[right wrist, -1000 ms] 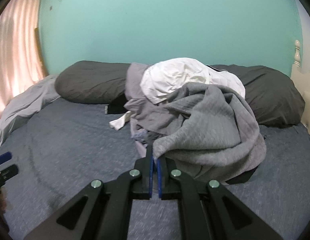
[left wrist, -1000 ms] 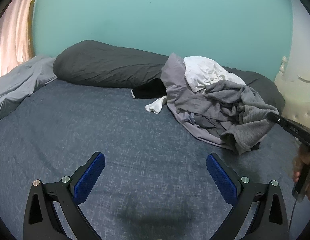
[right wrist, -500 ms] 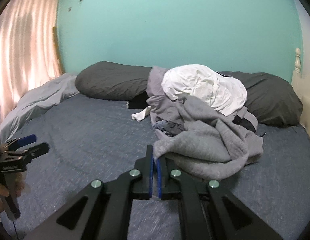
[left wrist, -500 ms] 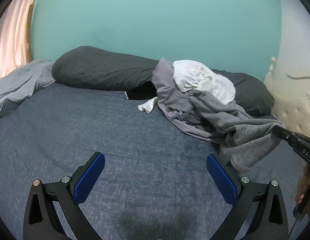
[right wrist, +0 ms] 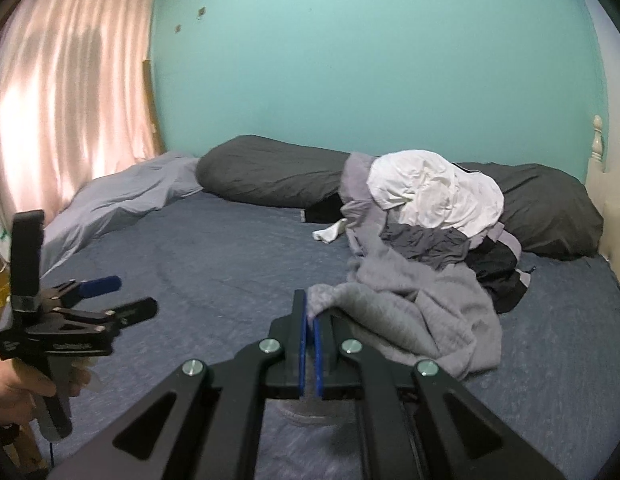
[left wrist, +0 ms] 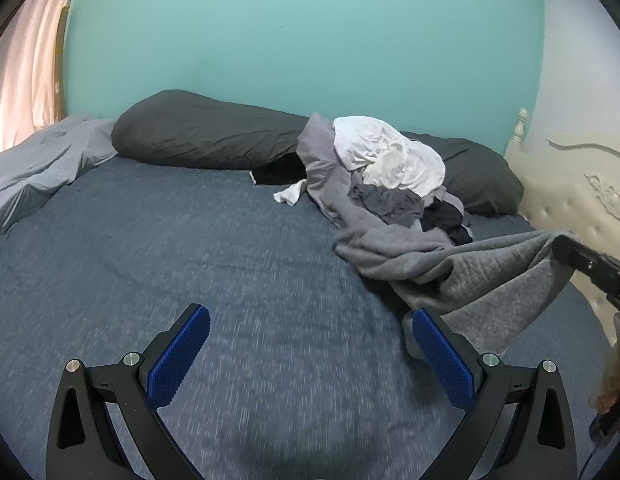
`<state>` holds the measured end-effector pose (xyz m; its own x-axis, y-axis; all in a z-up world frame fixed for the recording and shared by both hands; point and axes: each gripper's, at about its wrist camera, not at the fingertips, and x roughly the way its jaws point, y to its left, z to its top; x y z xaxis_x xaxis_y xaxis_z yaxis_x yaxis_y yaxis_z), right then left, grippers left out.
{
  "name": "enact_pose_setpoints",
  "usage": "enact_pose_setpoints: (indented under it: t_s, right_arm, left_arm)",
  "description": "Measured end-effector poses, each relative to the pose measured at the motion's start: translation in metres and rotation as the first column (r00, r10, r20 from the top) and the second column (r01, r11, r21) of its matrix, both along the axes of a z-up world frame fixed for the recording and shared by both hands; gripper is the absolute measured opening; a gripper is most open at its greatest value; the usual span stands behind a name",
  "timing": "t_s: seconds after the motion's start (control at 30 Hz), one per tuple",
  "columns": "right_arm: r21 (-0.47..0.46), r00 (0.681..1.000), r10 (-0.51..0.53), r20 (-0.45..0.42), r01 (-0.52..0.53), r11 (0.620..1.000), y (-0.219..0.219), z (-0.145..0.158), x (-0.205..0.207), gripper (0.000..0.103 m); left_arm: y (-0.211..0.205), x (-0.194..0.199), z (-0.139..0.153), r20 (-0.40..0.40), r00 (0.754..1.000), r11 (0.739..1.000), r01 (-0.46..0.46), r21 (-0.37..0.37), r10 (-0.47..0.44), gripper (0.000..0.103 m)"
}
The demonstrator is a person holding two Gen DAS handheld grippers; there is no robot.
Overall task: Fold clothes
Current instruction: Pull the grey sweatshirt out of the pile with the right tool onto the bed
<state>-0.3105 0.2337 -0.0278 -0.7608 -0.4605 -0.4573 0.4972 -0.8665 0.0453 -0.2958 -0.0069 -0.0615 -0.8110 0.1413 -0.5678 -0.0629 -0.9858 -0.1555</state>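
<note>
Clothes (right wrist: 422,216) sit heaped on the blue bed (left wrist: 190,240) at about 1 o'clock, against 2 dark pillows (left wrist: 206,136). From the heap a grey sweater (right wrist: 414,312) trails to the right gripper (right wrist: 310,320), whose jaws are clamped on its edge. At 6 o'clock the left gripper (left wrist: 310,356) hangs wide apart over bare sheet, holding nothing.

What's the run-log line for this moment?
right gripper: shut on grey sweater | left gripper: open, empty | pile: on bed
</note>
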Motion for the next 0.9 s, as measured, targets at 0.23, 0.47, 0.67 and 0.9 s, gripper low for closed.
enact_pose_setpoints:
  t_s: [0.23,0.47,0.67,0.9]
  right_arm:
    - [-0.023,0.999,0.029,0.014,-0.029,0.999,-0.006,0.012,0.048,0.003]
    - [-0.033,0.998,0.058,-0.009,-0.058,0.998,-0.009,0.03,0.083,0.002]
    - [-0.037,0.997,0.082,-0.009,-0.082,0.996,-0.011,0.039,0.12,0.002]
    - [-0.037,0.994,0.106,0.011,-0.106,0.994,-0.011,0.037,0.154,0.002]
  left_arm:
    - [-0.003,0.043,0.014,0.0,1.0,1.0,0.015,-0.001,-0.015,0.103]
    - [-0.003,0.074,0.03,-0.012,1.0,1.0,0.025,-0.015,-0.026,0.103]
    - [0.0,0.103,0.041,-0.035,0.998,0.998,0.05,-0.035,-0.051,0.103]
    - [0.003,0.124,0.034,-0.018,0.997,0.996,0.073,-0.051,-0.074,0.103]
